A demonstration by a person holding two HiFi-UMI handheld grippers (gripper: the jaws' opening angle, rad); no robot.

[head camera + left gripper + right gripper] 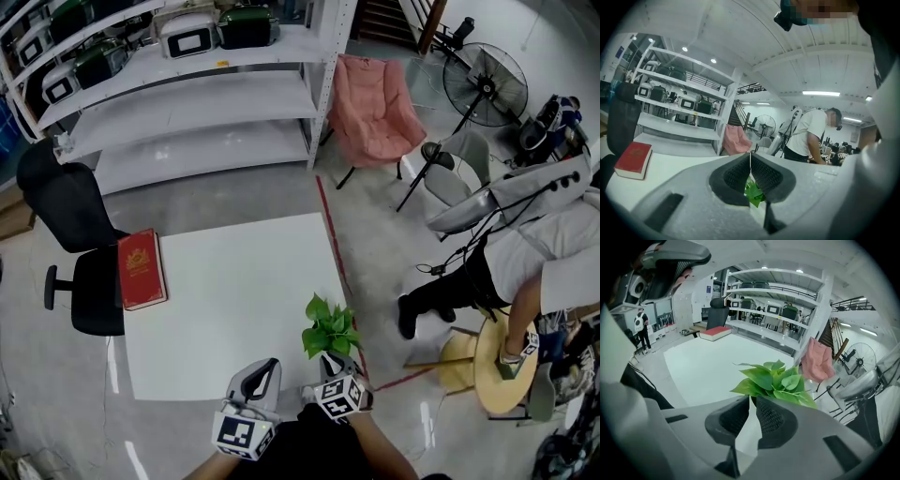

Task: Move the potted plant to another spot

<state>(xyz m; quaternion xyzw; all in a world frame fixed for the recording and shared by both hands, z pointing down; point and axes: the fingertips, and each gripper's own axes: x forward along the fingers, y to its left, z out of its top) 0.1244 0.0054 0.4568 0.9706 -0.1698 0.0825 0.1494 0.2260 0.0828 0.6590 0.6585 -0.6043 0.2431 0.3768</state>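
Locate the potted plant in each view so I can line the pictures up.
Head view: potted plant, bottom centre, at the table's near right corner.
Left gripper view: low centre, a few leaves showing between the left tongs.
Right gripper view: centre, leaves just past the right tongs.
Shared landmark: pink chair.

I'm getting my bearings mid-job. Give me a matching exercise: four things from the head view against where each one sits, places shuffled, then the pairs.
Things:
1. potted plant
2. red book
3. pink chair
4. black office chair

Places:
A. on the floor, left of the white table
B. at the table's near right corner
C. at the table's left edge
D. on the floor, beside the right end of the shelving

Pairs: 1-B, 2-C, 3-D, 4-A
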